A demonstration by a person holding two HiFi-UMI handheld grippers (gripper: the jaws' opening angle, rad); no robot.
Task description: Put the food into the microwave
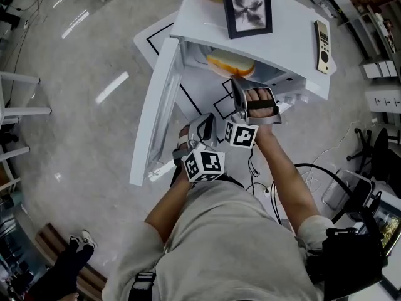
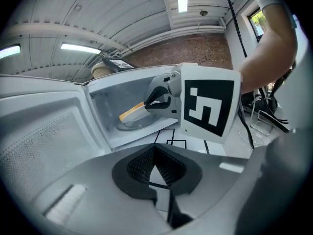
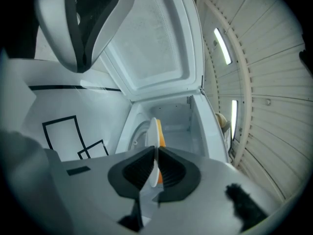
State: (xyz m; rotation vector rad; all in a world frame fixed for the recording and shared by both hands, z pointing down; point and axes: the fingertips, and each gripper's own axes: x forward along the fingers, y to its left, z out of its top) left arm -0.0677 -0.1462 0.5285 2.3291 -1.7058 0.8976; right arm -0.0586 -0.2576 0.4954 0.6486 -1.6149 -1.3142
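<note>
One black-lined white table under microwave; glossy floor.

microwave: white;
food: orange-yellow; plate: white;
marker cube: black-white squares;
table under microwave: white, black outlines;
frame: black

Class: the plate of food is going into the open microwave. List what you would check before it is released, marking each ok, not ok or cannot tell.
1. Microwave door wide open: ok.
2. Right gripper shut on the plate rim: ok.
3. Food on the plate: ok.
4. Plate inside the cavity: ok.
5. Plate resting on the turntable: cannot tell.
6. Left gripper empty, outside the opening: ok.
</note>
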